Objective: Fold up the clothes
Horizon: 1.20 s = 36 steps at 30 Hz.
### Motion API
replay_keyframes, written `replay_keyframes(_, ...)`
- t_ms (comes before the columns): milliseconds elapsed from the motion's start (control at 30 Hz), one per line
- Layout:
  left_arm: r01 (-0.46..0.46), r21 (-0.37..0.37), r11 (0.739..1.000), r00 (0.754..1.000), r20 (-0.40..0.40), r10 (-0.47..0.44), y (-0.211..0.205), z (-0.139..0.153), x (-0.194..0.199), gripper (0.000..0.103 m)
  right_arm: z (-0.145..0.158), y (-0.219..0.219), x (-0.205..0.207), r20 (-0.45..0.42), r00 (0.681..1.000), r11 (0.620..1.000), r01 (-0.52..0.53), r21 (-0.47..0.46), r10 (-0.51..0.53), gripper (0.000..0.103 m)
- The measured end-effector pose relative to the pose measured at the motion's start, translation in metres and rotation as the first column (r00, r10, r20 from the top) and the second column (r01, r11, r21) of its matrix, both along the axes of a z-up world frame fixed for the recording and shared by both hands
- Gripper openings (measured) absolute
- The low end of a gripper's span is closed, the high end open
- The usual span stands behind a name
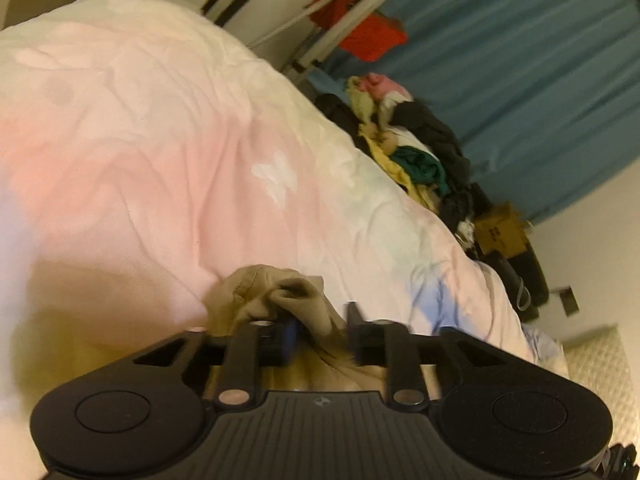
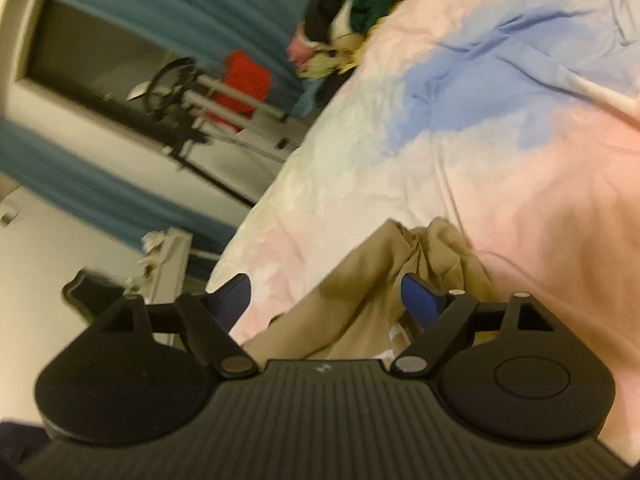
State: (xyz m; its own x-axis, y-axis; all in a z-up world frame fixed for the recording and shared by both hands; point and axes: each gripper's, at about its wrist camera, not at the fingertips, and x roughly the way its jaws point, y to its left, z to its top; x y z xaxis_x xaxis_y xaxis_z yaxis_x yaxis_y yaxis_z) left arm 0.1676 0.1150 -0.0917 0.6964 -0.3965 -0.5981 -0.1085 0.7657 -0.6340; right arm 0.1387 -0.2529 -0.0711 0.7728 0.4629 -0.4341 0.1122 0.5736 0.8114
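Risk first: the crumpled khaki-tan cotton garment [image 2: 384, 280] lies bunched on the pink, white and blue patterned bedspread [image 1: 160, 140], right in front of both grippers, and neither one holds it. Right gripper [image 2: 326, 294]: fingers [image 2: 420, 298] spread wide, cloth lying between them but no pad pressing on it, so released. Left gripper [image 1: 320, 320]: fingers [image 1: 290, 330] parted, tan fabric humped up between and over them; nothing looks pinched, so I read it as released too, though blur makes that less certain.

Failure modes as I judge them:
- The garment is wadded, no flat edge or corner visible. A blind pinch likely catches several layers, and the fold comes out lopsided.
- Loose cloth draped on the left fingers could snag and drag when that hand pulls away.
- The bedspread is soft and wrinkled, so a low pinch may grab it along with the garment.
- The heap of dark, green and yellow clothes [image 1: 420, 148] sits well apart at the bed's far edge, no interference.
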Motion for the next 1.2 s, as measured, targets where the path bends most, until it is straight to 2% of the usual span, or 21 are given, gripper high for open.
replay_keyframes(67, 0.021, 0.043, 0.999, 0.998, 0.051, -0.023, -0.003, 0.010, -0.014, 0.078, 0.007, 0.004, -0.010, 0.051, 0.998, 0.999, -0.035, -0.033, 0.037, 0.084)
replay_keyframes(100, 0.035, 0.072, 0.997, 0.995, 0.087, -0.041, -0.005, 0.016, -0.022, 0.082, 0.011, 0.009, -0.015, 0.071, 0.997, 0.997, -0.039, -0.067, 0.044, 0.083)
replay_keyframes(167, 0.068, 0.128, 0.989, 0.987, 0.134, -0.085, -0.012, 0.025, -0.034, 0.083, 0.019, 0.018, -0.018, 0.096, 0.993, 0.989, -0.054, -0.136, 0.068, 0.062)
replay_keyframes(200, 0.086, 0.158, 0.984, 0.983, 0.148, -0.110, -0.017, 0.028, -0.038, 0.083, 0.021, 0.024, -0.015, 0.098, 0.991, 0.983, -0.074, -0.166, 0.091, 0.058)
replay_keyframes(267, 0.111, 0.226, 0.968, 0.977, 0.152, -0.148, -0.028, 0.026, -0.034, 0.083, 0.018, 0.033, -0.007, 0.084, 0.989, 0.968, -0.103, -0.227, 0.125, 0.036)
replay_keyframes(300, 0.123, 0.261, 0.958, 0.974, 0.152, -0.166, -0.034, 0.025, -0.032, 0.083, 0.015, 0.039, -0.002, 0.070, 0.988, 0.954, -0.116, -0.275, 0.140, 0.034)
replay_keyframes(433, 0.119, 0.389, 0.913, 0.973, 0.139, -0.186, -0.052, 0.006, -0.005, 0.083, -0.003, 0.061, 0.026, 0.020, 0.984, 0.863, -0.145, -0.483, 0.176, 0.034)
replay_keyframes(567, 0.153, 0.432, 0.889, 0.975, 0.080, -0.207, -0.058, -0.019, 0.022, 0.082, -0.028, 0.067, 0.055, -0.026, 0.985, 0.849, -0.158, -0.504, 0.168, 0.031)
replay_keyframes(733, 0.170, 0.490, 0.855, 0.969, 0.073, -0.235, -0.065, -0.029, 0.025, 0.082, -0.043, 0.071, 0.067, -0.045, 0.984, 0.833, -0.170, -0.526, 0.172, 0.031)
replay_keyframes(933, 0.177, 0.494, 0.852, 0.963, 0.092, -0.253, -0.065, -0.016, 0.004, 0.082, -0.023, 0.071, 0.045, -0.013, 0.986, 0.837, -0.149, -0.526, 0.168, 0.034)
replay_keyframes(1133, 0.199, 0.486, 0.851, 0.956, 0.093, -0.277, -0.066, 0.000, -0.047, 0.082, 0.003, 0.069, -0.016, 0.054, 0.984, 0.852, -0.117, -0.511, 0.168, 0.034)
replay_keyframes(1200, 0.210, 0.496, 0.842, 0.952, 0.091, -0.291, -0.066, 0.001, -0.061, 0.082, 0.006, 0.071, -0.034, 0.057, 0.984, 0.842, -0.114, -0.526, 0.170, 0.034)
